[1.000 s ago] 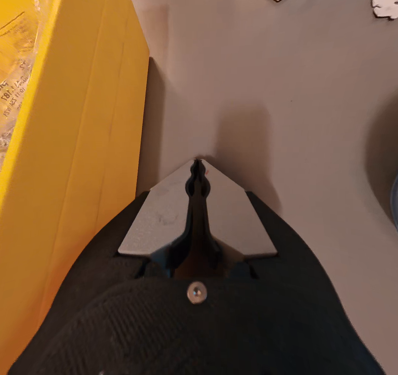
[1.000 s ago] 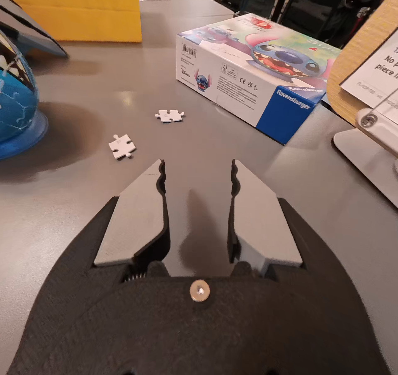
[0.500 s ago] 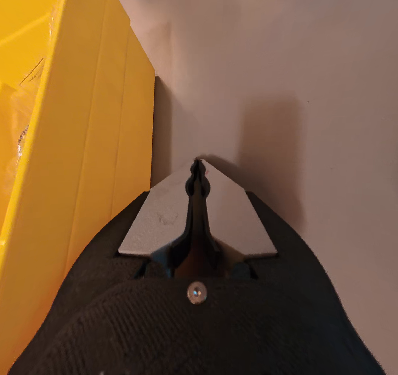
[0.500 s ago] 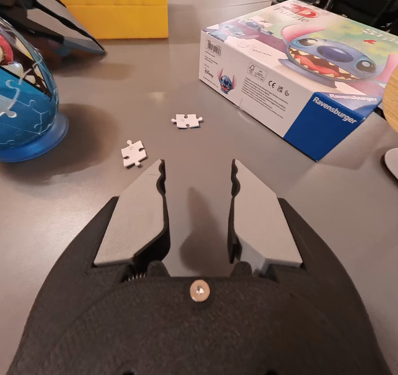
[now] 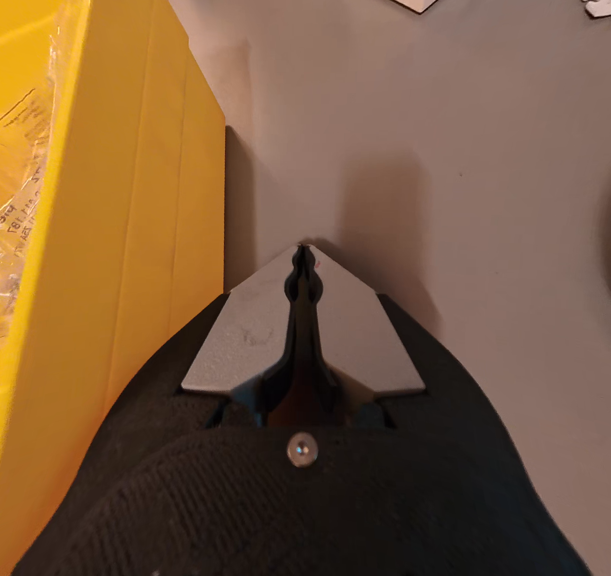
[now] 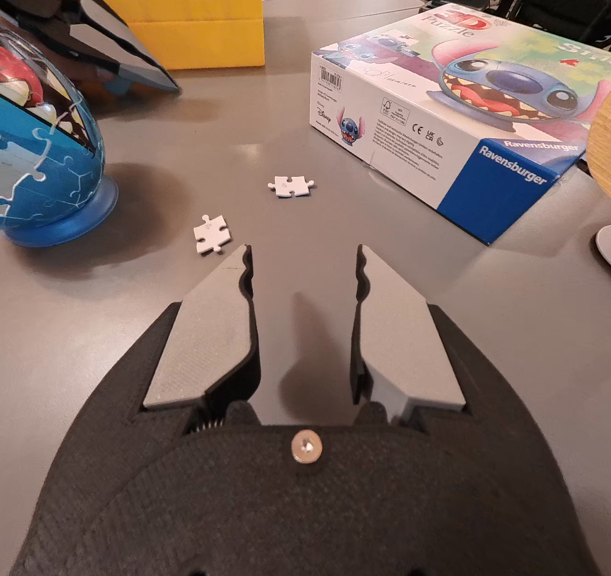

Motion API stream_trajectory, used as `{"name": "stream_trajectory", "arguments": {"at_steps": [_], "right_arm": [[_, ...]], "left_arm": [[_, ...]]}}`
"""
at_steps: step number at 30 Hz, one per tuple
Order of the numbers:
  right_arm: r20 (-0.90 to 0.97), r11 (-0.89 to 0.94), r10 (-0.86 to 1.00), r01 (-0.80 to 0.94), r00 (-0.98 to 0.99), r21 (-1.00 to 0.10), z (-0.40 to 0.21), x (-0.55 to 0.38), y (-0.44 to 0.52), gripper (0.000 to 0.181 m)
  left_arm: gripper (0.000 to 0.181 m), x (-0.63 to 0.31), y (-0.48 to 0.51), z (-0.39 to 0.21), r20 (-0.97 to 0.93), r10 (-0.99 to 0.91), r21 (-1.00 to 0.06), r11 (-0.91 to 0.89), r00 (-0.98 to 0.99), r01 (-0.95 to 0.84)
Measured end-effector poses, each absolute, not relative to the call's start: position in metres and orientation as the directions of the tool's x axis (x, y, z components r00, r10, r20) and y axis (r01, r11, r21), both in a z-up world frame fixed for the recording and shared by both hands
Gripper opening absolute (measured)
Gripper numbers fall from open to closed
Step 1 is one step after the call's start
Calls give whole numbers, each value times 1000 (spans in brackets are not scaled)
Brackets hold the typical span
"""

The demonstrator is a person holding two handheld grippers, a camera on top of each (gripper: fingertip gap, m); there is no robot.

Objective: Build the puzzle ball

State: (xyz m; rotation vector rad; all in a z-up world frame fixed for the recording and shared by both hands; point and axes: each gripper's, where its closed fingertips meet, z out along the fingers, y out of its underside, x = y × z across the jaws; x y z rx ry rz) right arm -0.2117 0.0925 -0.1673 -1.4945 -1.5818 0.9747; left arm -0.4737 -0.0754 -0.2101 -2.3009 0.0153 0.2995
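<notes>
Puzzle ball (image 6: 43,160) is seen at left edge of right wrist view on a blue base: glossy blue shell, part-built. Two white loose pieces (image 6: 211,234) (image 6: 291,185) lie on tabletop (image 6: 429,295) mid-frame. Right hand-held gripper (image 6: 303,252) is spread, empty. Left hand-held gripper (image 5: 302,246) is pressed together beside yellow box (image 5: 132,196).
</notes>
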Motion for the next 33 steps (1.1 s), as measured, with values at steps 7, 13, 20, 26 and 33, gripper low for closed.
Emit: {"name": "stream_trajectory", "arguments": {"at_steps": [7, 13, 20, 26, 33], "right_arm": [[67, 85, 996, 453, -56, -887, -170, -211, 87, 60], [104, 112, 994, 476, -44, -872, -174, -206, 84, 61], [116, 125, 992, 493, -49, -861, -177, -203, 82, 60], [103, 122, 993, 516, -66, -848, -182, -204, 80, 53], [178, 144, 984, 522, 15, -841, -181, -209, 99, 64]], "left_arm": [[0, -475, -71, -210, -205, 79, -727, -680, 976, -98], [0, -473, -71, -210, -186, 70, -730, -678, 980, -90], [0, -469, -71, -210, -94, 50, -739, -673, 994, -36], [0, -466, -70, -210, -28, 35, -742, -670, 999, 2], [0, -459, -62, -210, -28, -20, -742, -669, 999, -34]]}}
